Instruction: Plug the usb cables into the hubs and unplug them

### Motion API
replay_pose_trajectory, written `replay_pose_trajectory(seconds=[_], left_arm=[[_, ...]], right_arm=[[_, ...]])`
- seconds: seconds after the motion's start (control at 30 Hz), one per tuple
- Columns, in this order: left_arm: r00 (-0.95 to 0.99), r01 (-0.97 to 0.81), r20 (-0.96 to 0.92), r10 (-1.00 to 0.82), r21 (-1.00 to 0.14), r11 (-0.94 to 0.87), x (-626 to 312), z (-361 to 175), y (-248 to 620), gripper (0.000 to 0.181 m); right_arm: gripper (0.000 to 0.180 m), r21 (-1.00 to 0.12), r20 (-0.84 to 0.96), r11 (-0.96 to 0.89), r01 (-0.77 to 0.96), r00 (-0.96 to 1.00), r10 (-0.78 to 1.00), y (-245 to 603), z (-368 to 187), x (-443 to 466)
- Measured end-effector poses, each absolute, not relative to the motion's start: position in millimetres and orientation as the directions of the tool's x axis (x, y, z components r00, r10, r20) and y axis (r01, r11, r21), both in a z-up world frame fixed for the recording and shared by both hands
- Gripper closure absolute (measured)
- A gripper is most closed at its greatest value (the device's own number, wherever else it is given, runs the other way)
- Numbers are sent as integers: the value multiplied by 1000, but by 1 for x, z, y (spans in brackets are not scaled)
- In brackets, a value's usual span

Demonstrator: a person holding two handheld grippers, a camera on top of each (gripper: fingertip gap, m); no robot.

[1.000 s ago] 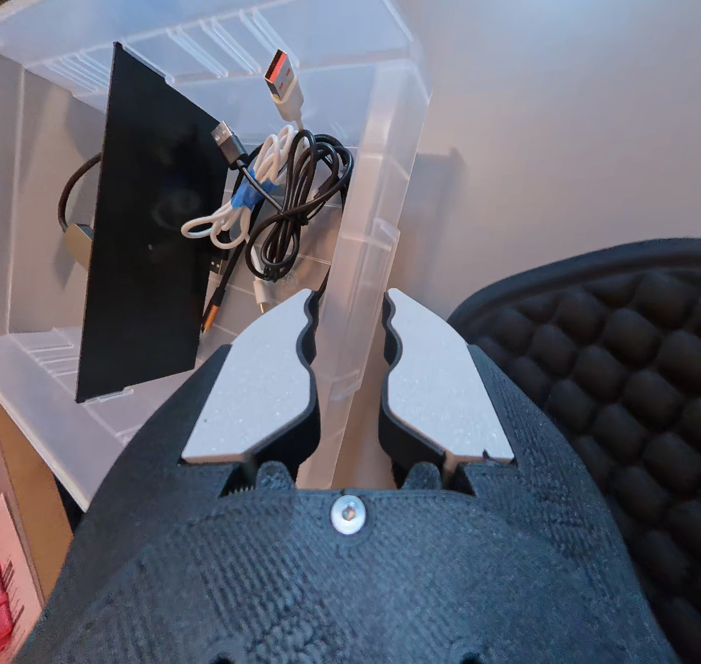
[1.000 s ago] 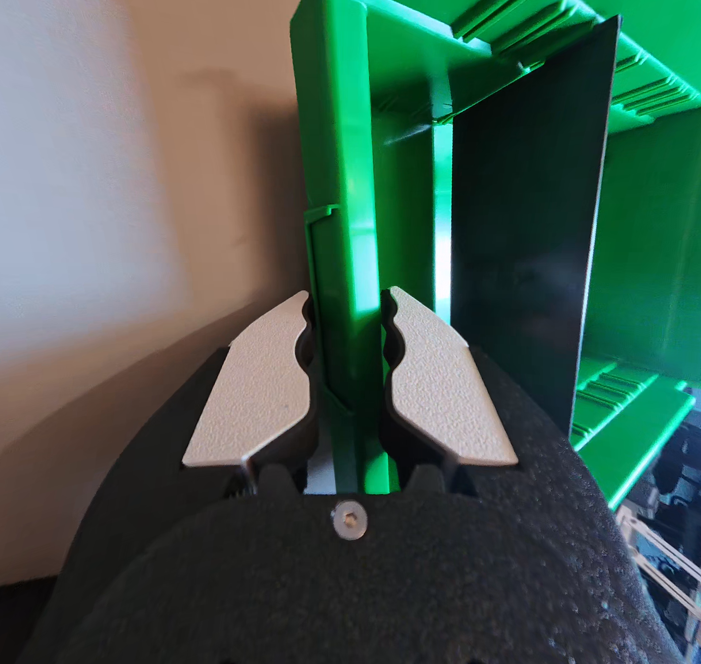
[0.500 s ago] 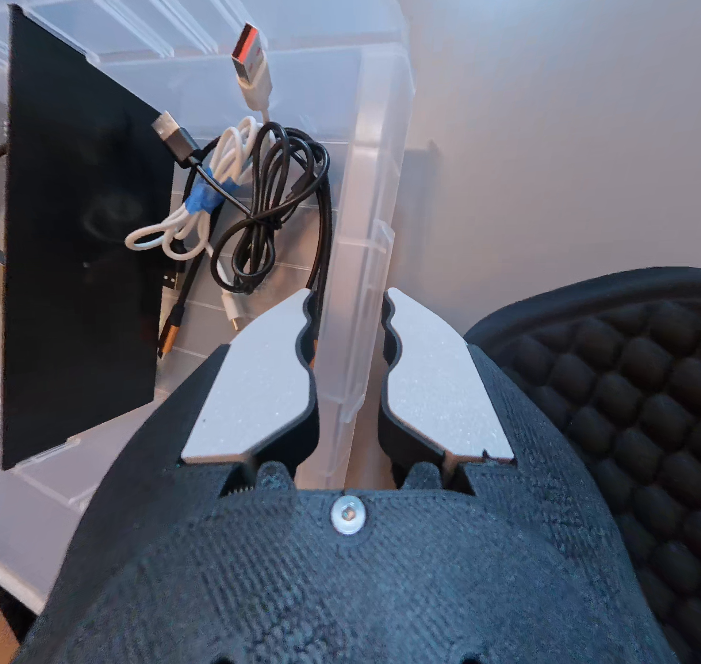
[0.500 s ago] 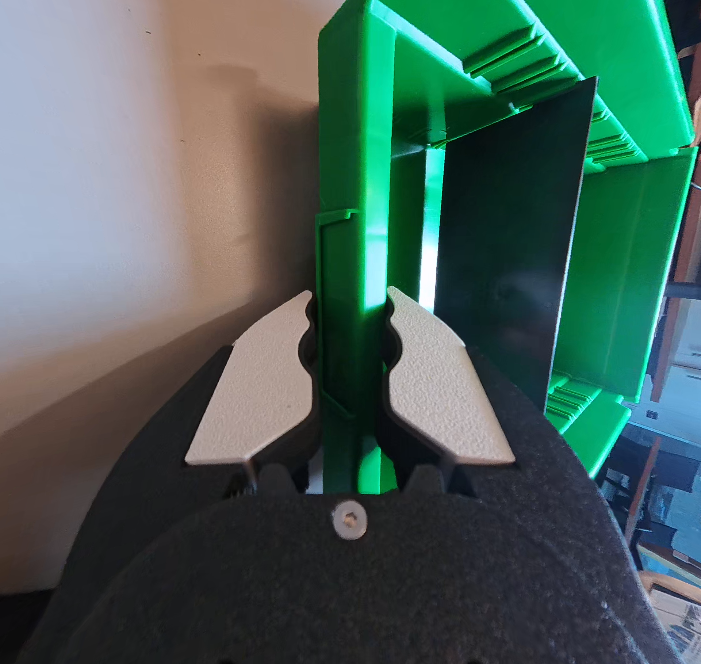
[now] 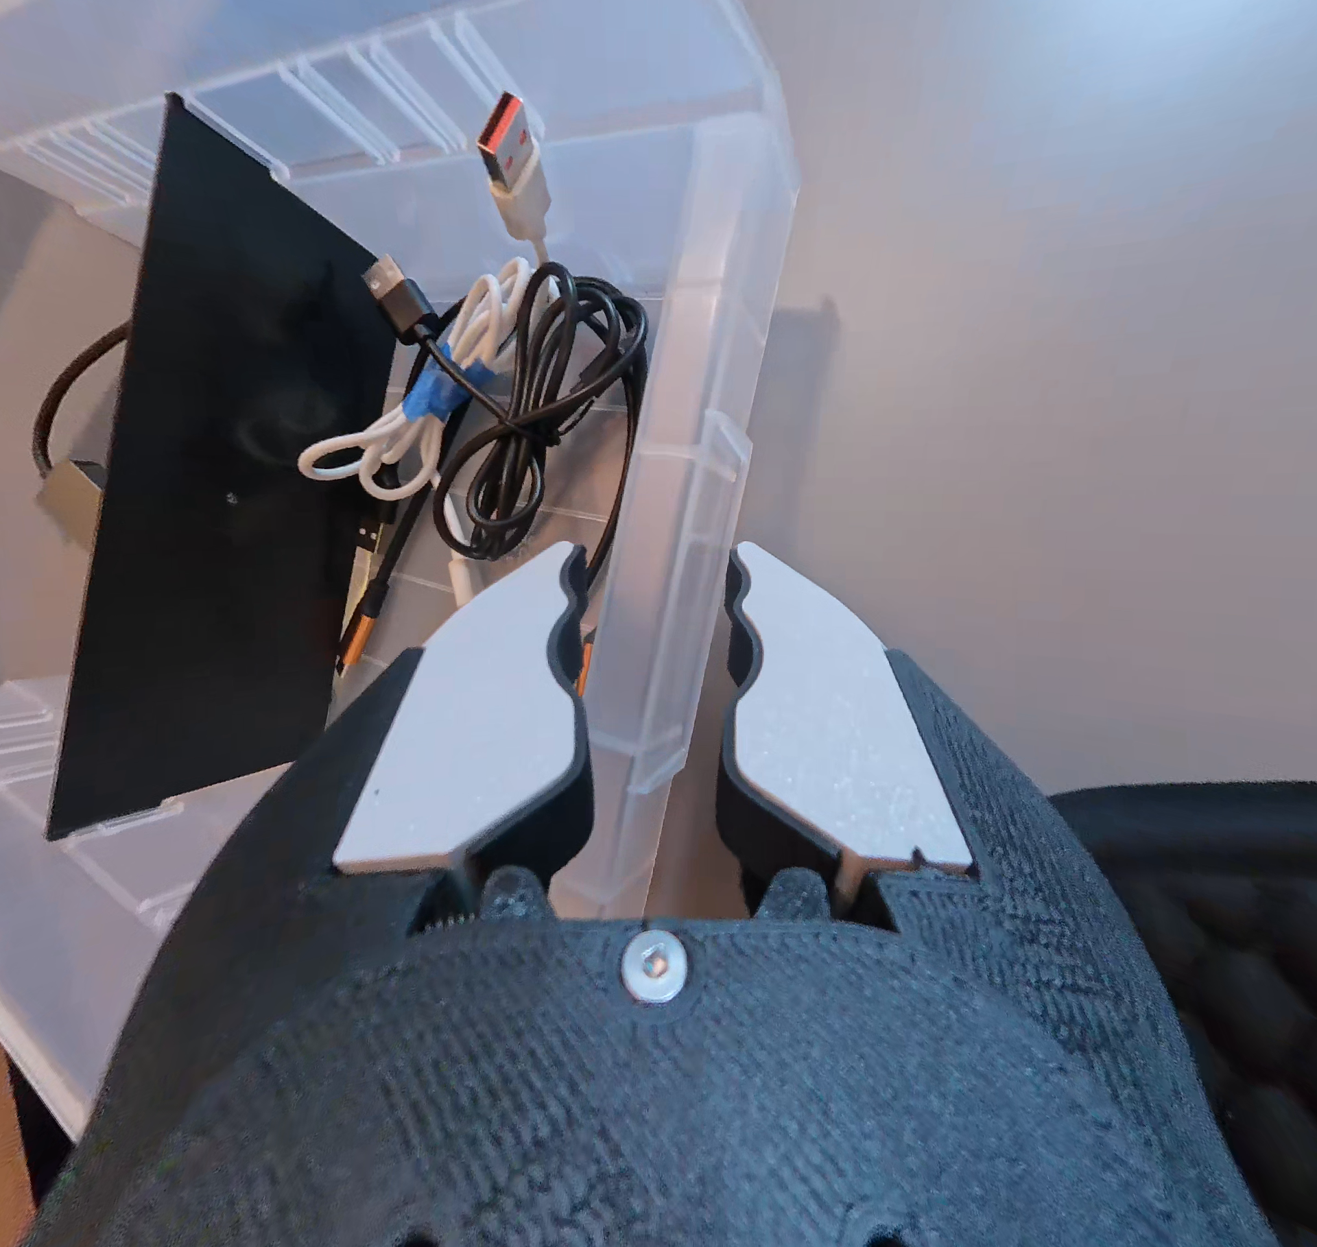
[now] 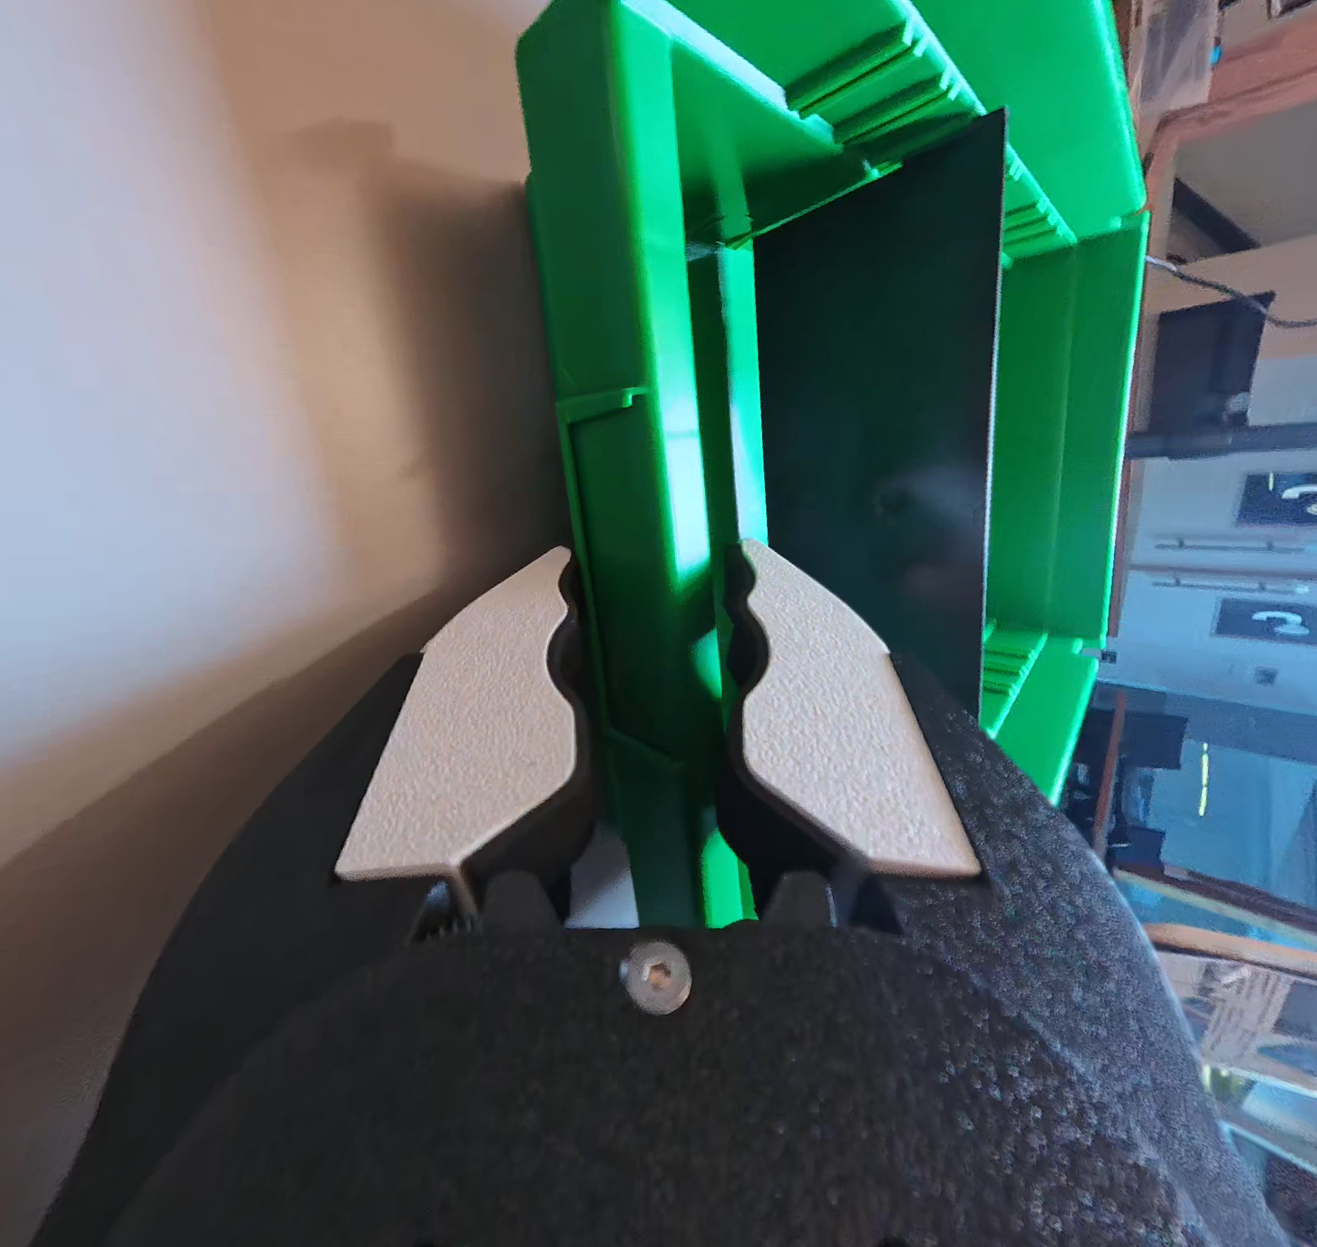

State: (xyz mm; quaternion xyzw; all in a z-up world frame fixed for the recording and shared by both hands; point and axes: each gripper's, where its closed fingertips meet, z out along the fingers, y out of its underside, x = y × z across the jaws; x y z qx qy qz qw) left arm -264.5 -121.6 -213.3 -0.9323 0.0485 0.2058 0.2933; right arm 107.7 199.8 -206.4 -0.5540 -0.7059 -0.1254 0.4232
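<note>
My left gripper (image 5: 652, 557) is shut on the side wall of a clear plastic bin (image 5: 713, 286). In the bin lie a white USB cable with a red-tongued plug (image 5: 509, 165), a coiled black cable (image 5: 541, 386) and an orange-tipped cable (image 5: 360, 632). A black divider panel (image 5: 228, 486) stands beside them. A grey hub (image 5: 71, 500) with a braided cord shows behind the panel. My right gripper (image 6: 652, 557) is shut on the side wall of a green bin (image 6: 641, 286). This bin holds a black divider panel (image 6: 876, 393); I see no cables in it.
A pale surface (image 5: 1033, 357) lies behind both bins. A black dimpled pad (image 5: 1211, 928) sits at the lower right of the left wrist view. Shelving and room clutter (image 6: 1226, 500) show past the green bin on the right. My hands' fingertips stand some 50 centimeters from each other.
The clear bin has swung in the left wrist view, first left, then back right. The green bin has turned, so more of the room shows at its right. Both grips are unchanged.
</note>
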Motion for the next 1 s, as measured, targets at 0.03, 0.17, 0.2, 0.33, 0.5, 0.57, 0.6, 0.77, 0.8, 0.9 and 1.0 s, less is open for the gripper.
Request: replay_pose_trajectory(seconds=[0.03, 0.17, 0.2, 0.33, 0.5, 0.57, 0.6, 0.77, 0.8, 0.9, 1.0], left_arm=[[908, -206, -416, 46, -540, -816, -266, -213, -121, 142], [894, -188, -433, 116, -597, -780, -274, -211, -115, 137], [891, -189, -437, 128, -610, -769, -276, -210, -115, 136], [853, -249, -502, 140, -630, -736, -277, -206, -116, 133], [830, -295, -529, 177, -686, -665, -272, -190, -121, 131], [844, -288, -493, 209, -747, -600, -268, -179, -120, 147], [859, -276, -457, 228, -791, -546, -265, -170, -119, 155], [902, -259, -329, 278, -930, -261, -252, -122, -118, 166], [914, -244, -293, 280, -950, -196, -249, -113, -119, 172], [938, -178, -190, 289, -982, -67, -246, -97, -123, 180], [923, -175, -174, 344, -984, -28, -255, -89, -130, 180]], right_arm=[[139, -311, 731, 341, 887, -5, 682, 204, -206, 109], [132, -388, 686, 295, 873, 60, 725, 207, -204, 111], [134, -416, 671, 295, 860, 71, 738, 203, -202, 110], [138, -620, 557, 302, 724, 134, 820, 176, -173, 98], [139, -909, 282, 206, 362, 171, 944, 136, -122, 76], [139, -965, 173, 131, 228, 178, 969, 129, -107, 72], [139, -980, 130, 97, 174, 185, 974, 127, -101, 71], [159, -989, 126, 103, 107, 243, 962, 131, -98, 71], [174, -990, 131, 112, 89, 242, 961, 130, -96, 72], [179, -993, 117, 106, 59, 234, 965, 125, -92, 72], [179, -992, 124, 112, 66, 235, 964, 122, -93, 71]])
